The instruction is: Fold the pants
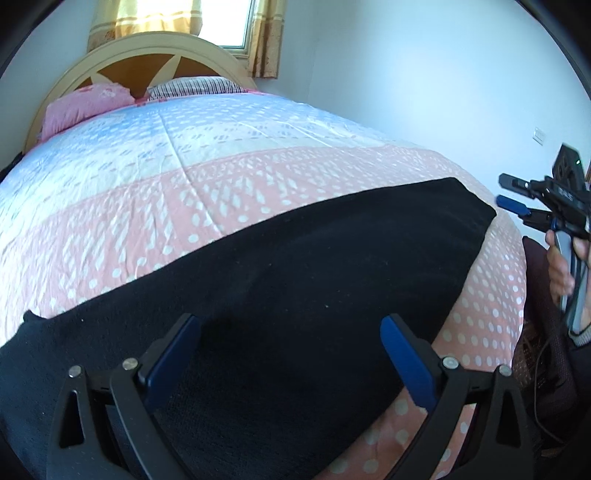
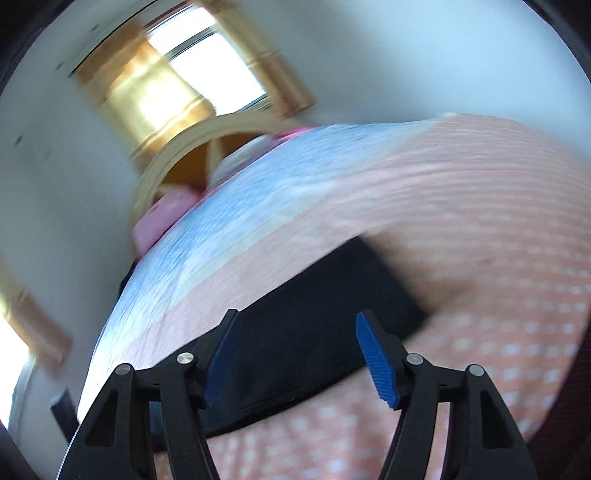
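Below, in the left wrist view, the left gripper hangs with jaws wide apart over the pants, a flat black fuzzy band across the lower frame on the dotted pink quilt. At right edge, the right gripper stands apart from the cloth.

Blurred, the right wrist view shows its blue ribbed pads spread, gripping nothing, pants lower centre beyond them.

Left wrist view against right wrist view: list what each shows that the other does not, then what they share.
Only the left wrist view shows the right gripper from outside, jaws apart and empty, with the hand holding it, plus a wall socket and a striped pillow. Only the right wrist view shows a second bright opening at its left edge. Both show the black pants flat on the dotted bedspread, the headboard, curtains and a pink pillow.
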The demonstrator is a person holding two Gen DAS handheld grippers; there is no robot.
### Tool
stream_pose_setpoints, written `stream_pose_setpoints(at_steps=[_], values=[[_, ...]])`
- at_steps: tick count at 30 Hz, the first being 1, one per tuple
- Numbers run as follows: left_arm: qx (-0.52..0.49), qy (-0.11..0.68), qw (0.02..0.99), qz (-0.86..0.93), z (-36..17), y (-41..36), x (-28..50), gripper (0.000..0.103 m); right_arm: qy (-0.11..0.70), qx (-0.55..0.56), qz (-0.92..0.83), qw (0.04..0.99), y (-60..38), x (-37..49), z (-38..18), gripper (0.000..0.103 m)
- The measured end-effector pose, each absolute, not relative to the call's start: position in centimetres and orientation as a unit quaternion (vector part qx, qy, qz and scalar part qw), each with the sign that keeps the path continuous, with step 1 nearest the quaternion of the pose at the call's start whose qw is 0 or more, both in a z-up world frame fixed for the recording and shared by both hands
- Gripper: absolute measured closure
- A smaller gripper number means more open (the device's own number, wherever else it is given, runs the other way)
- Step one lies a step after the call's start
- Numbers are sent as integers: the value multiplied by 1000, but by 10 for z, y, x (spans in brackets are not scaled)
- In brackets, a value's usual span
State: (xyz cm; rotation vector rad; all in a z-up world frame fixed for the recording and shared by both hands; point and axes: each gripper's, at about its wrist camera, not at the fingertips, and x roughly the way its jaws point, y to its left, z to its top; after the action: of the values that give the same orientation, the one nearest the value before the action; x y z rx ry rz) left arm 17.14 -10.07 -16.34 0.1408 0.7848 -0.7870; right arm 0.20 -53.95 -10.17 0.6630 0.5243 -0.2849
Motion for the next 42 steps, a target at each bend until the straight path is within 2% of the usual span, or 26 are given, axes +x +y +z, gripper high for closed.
stream_pose_setpoints(at_steps=[2, 13, 21, 23, 25, 26, 33, 42], values=[[65, 371, 848, -374, -164, -100, 171, 2, 256, 347, -165, 887, -562, -6, -109, 48], [42, 360, 854, -373, -163, -88, 168, 1, 296, 421, -148, 844, -594, -2, -154, 50], [32, 368, 850, -376, -164, -87, 169, 1, 280, 441, -120, 844, -599, 13, -165, 51], [35, 370, 848, -377, -164, -89, 169, 1, 282, 435, -119, 847, -599, 14, -165, 64], [35, 371, 847, -379, -165, -88, 168, 1, 287, 442, -104, 843, -599, 19, -171, 83], [34, 372, 847, -379, -165, -88, 168, 1, 286, 448, -98, 841, -600, 19, -175, 85], [8, 369, 847, -382, -164, -80, 169, 1, 265, 438, -85, 855, -593, 16, -164, 91], [-27, 367, 848, -381, -163, -70, 175, 1, 247, 297, -79, 919, -531, 33, -112, 91]])
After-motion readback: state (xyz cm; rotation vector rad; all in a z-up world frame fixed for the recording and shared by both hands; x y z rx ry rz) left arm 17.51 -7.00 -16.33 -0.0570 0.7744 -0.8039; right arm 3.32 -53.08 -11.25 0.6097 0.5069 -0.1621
